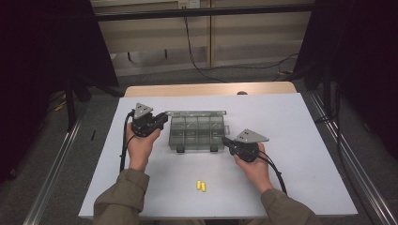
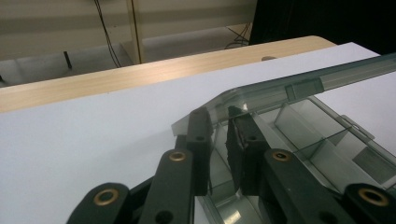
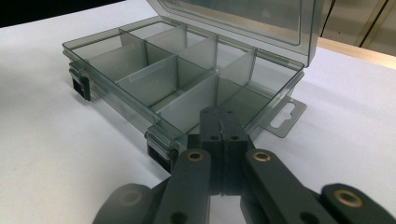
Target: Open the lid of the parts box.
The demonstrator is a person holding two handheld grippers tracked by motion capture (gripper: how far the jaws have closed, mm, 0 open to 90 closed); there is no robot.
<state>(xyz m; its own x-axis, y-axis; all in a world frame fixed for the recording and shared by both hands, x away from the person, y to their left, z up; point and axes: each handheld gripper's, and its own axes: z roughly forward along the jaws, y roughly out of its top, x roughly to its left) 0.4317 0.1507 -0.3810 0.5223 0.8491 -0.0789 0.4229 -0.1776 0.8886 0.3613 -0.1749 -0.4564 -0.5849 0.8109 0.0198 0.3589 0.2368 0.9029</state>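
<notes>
On the white table, nearest the person and in front of the box, two small yellow pieces lie side by side, well apart from both hands. Beyond them sits the smoky clear plastic box, divided into small compartments that look bare, with two dark latches on its near edge. Its lid is raised off the body and stands up along the far side. At the box's near right corner, the right gripper has its jaws pressed together with nothing between them, and their tips rest against that corner, just beside the right-hand latch; the hang tab on the box's right end lies just past them. At the box's far left corner, the left gripper reaches in from the left, and its jaws are closed on the left end of the lid, one finger outside the clear plastic and the other inside. Behind the box, a strip of bare wood shows at the far edge of the table.
</notes>
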